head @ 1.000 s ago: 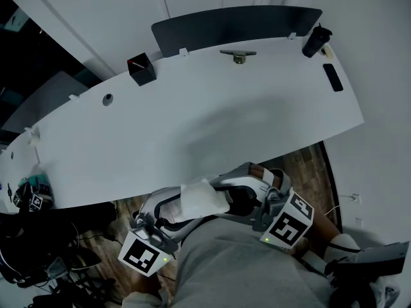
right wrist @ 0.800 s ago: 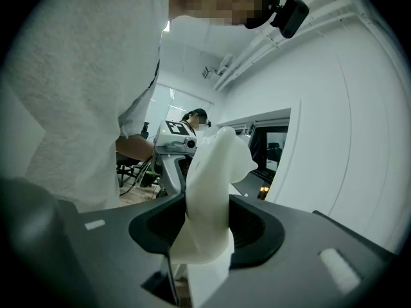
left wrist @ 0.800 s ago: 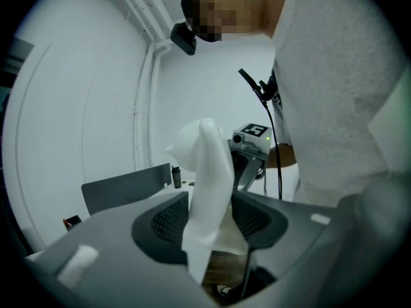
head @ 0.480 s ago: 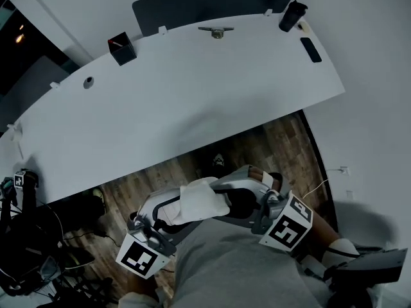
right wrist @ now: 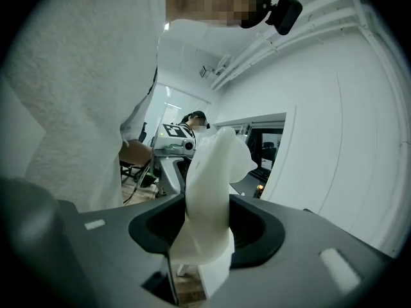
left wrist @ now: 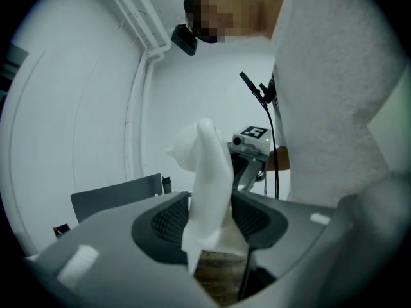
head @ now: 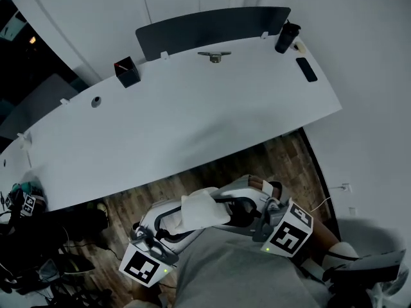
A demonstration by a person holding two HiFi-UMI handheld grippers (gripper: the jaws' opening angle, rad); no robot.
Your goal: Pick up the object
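Since a second ago the white surface (head: 192, 120) has slid up and away in the head view. Wood floor (head: 192, 178) now shows between it and the person; both claws and their load sit as before, close to the body.

Left claw (head: 182, 215) (left wrist: 209, 220) is clamped on one end of the white cloth (head: 204, 205) (left wrist: 209, 172) (right wrist: 215, 172). The cloth is off the surface, in the air between the two claws, with its loose top flopping over. Right claw (head: 229, 205) (right wrist: 205, 226) is pinched on the other end, the fabric bunched between its pads.

Judged: the cloth is light, soft and limp, not fragile. It folds and sags, so a thick gathered bunch is a safer hold than a single thin edge, which could slip out.
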